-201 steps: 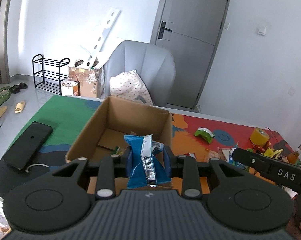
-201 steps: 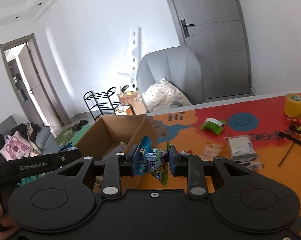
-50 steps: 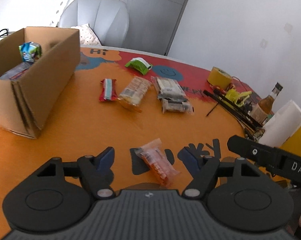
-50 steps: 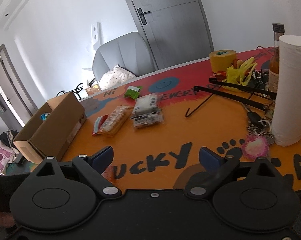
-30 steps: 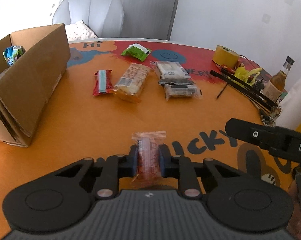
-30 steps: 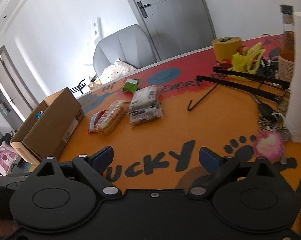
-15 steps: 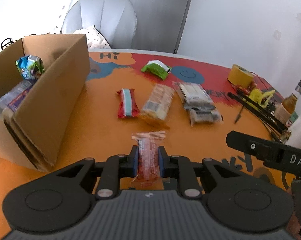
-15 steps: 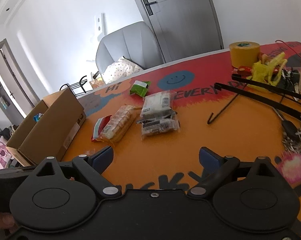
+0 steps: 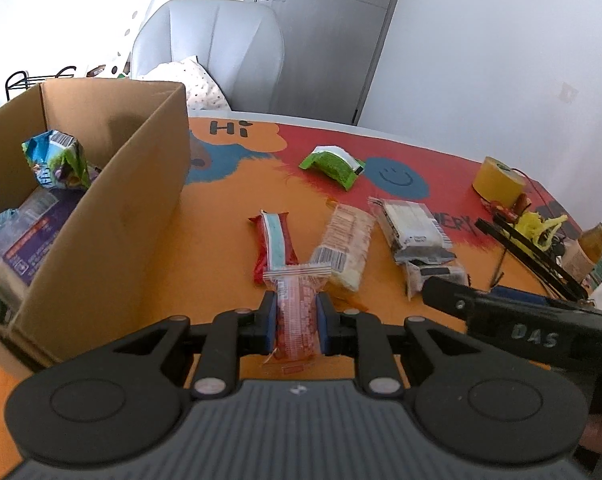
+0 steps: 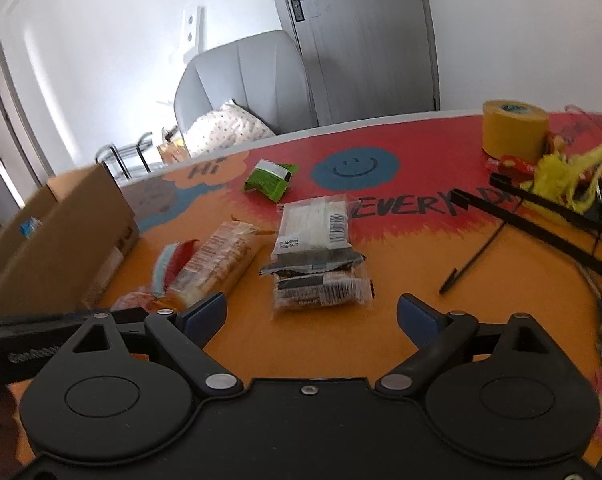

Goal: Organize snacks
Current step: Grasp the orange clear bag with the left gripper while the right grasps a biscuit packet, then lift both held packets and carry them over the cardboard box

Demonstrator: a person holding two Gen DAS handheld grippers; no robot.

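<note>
My left gripper has its jaws clamped on a red snack packet, right of the cardboard box; my right gripper has its jaws spread, grasping nothing.

Six snack packets sit outside the box: one clear pink-filled packet, one red-and-blue bar, one biscuit pack, one green packet and two clear wafer packs. There is one cardboard box, one yellow tape roll and one bottle.
</note>
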